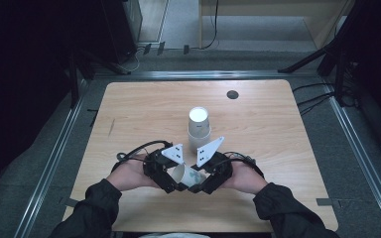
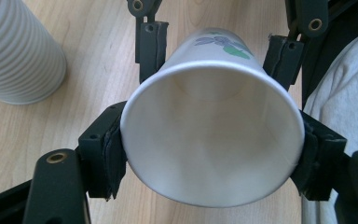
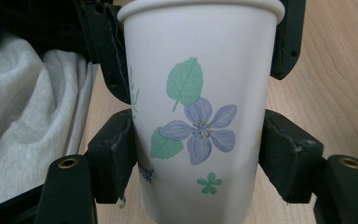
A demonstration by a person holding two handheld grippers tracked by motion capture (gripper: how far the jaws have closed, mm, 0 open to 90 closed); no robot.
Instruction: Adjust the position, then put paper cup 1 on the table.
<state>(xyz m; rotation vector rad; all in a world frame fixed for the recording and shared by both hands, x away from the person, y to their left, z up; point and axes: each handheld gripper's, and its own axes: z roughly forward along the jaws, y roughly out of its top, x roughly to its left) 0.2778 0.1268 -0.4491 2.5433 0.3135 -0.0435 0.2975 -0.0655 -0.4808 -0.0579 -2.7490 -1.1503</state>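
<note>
You've got the flowered paper cup (image 1: 187,174) lying on its side just in front of the upside-down cup stack (image 1: 198,128), near the table's (image 1: 278,163) front edge. Your left gripper (image 1: 178,186) clamps its rim end while your right gripper (image 1: 197,187) grips its body, both clenched on it.

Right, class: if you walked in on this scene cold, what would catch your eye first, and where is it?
The flowered paper cup, lying on its side near the table's front edge, gripped by the left gripper at its rim end and the right gripper at its base end. Behind it stands a white ribbed cup stack, mid-table.
</note>
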